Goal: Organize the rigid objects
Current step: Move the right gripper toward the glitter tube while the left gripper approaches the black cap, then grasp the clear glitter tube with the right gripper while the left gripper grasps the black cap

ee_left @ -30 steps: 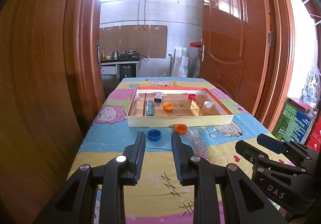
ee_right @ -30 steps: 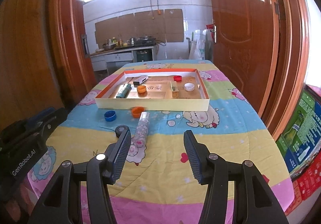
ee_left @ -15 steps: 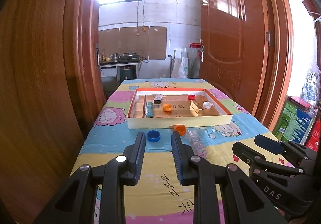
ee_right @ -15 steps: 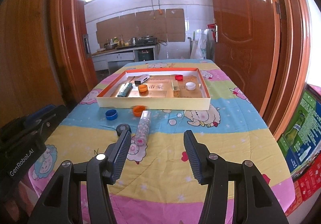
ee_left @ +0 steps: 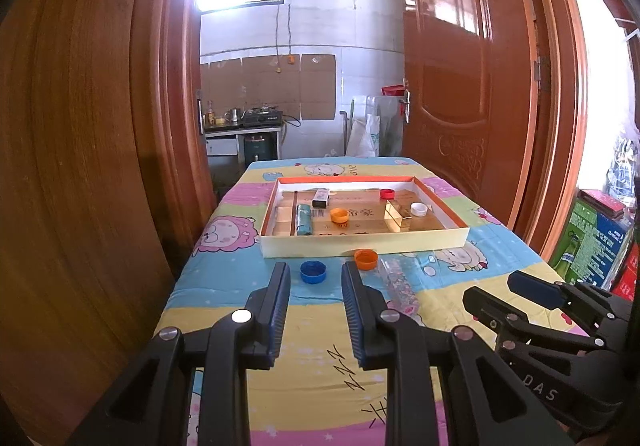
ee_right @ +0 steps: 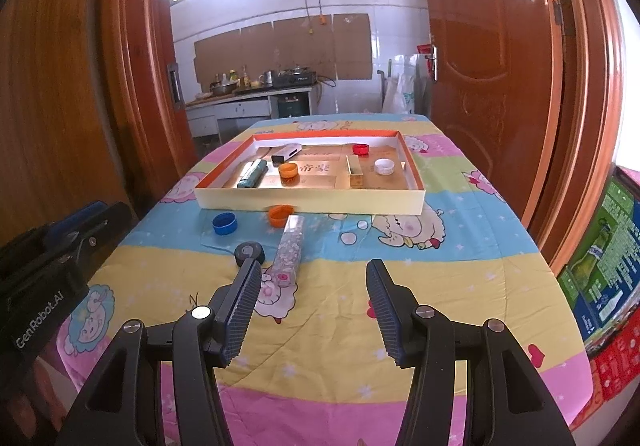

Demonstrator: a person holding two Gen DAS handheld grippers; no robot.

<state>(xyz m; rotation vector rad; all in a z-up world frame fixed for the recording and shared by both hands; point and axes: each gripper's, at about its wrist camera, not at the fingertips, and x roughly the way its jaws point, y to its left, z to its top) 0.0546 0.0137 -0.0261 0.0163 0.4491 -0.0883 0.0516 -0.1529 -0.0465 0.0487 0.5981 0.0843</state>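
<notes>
Tablecloth (ee_left: 248,326): blue cap (ee_left: 313,271) beyond parted, empty left tool (ee_left: 316,278).

There are six bottle caps: two orange (ee_right: 288,169) (ee_right: 280,215), one red (ee_right: 360,148), one white (ee_right: 384,166), one blue (ee_right: 224,223), one black (ee_right: 249,253). One tray (ee_right: 312,203), one clear tube (ee_right: 289,250), two tools (ee_left: 316,300) (ee_right: 314,310).

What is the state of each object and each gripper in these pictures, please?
left gripper: open, empty, above the cloth
right gripper: open wide, empty
blue cap: on the cloth, outside the tray, open side up
orange cap: outside, beside the tray wall
black cap: on the cloth
clear tube: lying flat
tray: holds caps and small boxes
door: open
</notes>
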